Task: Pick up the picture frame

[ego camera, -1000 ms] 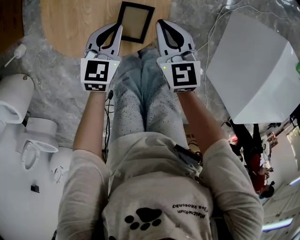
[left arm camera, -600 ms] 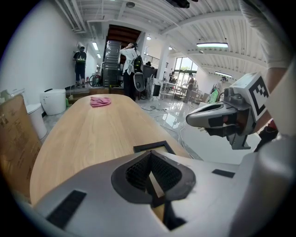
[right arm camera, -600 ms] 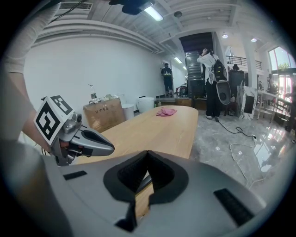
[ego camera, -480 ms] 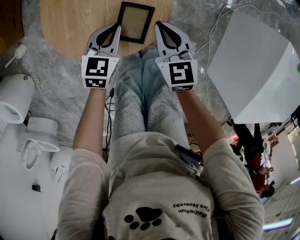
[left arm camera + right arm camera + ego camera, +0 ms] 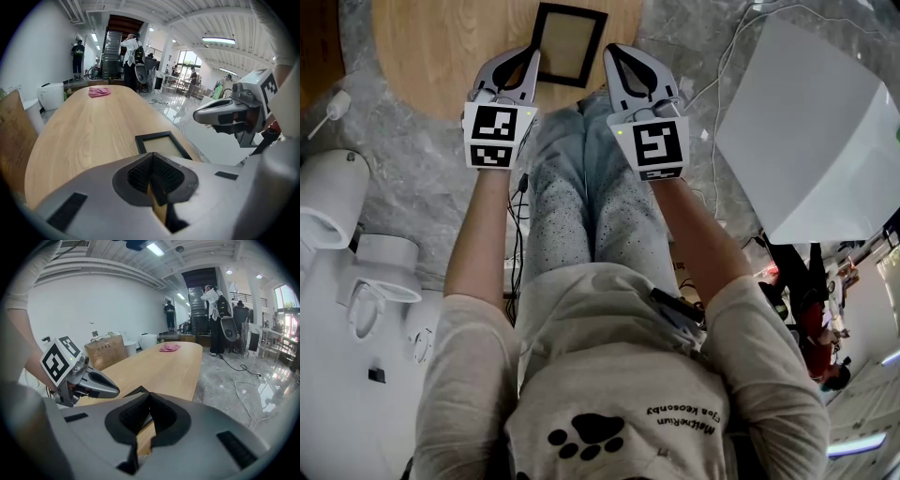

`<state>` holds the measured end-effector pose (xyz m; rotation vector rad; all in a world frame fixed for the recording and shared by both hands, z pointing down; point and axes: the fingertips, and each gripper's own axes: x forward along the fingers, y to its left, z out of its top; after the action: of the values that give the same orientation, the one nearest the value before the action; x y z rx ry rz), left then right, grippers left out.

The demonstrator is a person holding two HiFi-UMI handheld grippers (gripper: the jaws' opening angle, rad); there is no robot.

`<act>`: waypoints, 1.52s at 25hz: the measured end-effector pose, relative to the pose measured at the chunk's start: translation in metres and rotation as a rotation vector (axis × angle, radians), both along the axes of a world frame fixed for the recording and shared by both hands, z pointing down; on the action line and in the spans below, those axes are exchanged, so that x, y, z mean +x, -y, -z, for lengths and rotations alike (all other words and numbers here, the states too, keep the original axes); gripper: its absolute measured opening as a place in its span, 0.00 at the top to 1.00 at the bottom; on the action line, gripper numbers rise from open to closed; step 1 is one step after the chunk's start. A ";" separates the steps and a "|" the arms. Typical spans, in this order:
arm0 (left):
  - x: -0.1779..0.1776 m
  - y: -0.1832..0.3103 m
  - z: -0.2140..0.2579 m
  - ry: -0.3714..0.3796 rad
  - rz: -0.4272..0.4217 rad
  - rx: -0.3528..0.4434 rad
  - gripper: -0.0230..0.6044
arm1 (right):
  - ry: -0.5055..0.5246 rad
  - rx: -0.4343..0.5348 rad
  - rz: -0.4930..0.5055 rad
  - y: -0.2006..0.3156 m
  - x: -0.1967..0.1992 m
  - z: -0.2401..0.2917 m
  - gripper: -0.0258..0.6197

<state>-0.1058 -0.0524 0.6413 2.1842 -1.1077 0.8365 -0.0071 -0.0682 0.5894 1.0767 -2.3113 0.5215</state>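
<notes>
A black picture frame (image 5: 568, 43) with a tan inside lies flat near the edge of the wooden table (image 5: 441, 47). In the left gripper view the picture frame (image 5: 161, 143) shows just beyond the jaws. My left gripper (image 5: 528, 56) hangs shut and empty at the frame's left near corner, above the table edge. My right gripper (image 5: 614, 52) is shut and empty too, just right of the frame's near side. In the right gripper view only a dark corner of the frame (image 5: 133, 392) peeks over the jaws, with the left gripper (image 5: 115, 391) beside it.
I sit with my knees (image 5: 581, 159) under the table edge. A white board (image 5: 811, 141) leans at the right, cables (image 5: 722, 75) run over the grey floor. White bins (image 5: 337, 216) stand at the left. A pink cloth (image 5: 99, 92) lies far down the table, people stand beyond.
Both grippers have crept toward the frame and sunk a little toward the table; they remain shut. The frame has not moved.
</notes>
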 end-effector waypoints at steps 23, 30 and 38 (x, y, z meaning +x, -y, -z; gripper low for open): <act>-0.003 -0.005 -0.041 0.003 0.090 -0.203 0.78 | -0.011 -0.044 -0.008 -0.006 0.010 -0.016 0.95; -0.003 -0.004 -0.041 -0.012 0.211 -0.225 0.81 | -0.021 -0.057 -0.015 -0.010 0.022 -0.021 0.95; 0.008 -0.004 -0.040 -0.001 0.291 -0.234 0.83 | -0.038 -0.085 -0.035 -0.016 0.042 -0.030 0.95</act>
<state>-0.0982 -0.0480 0.6817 1.7802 -1.2243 0.7902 0.0346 -0.0524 0.6191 1.0792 -2.2210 0.6019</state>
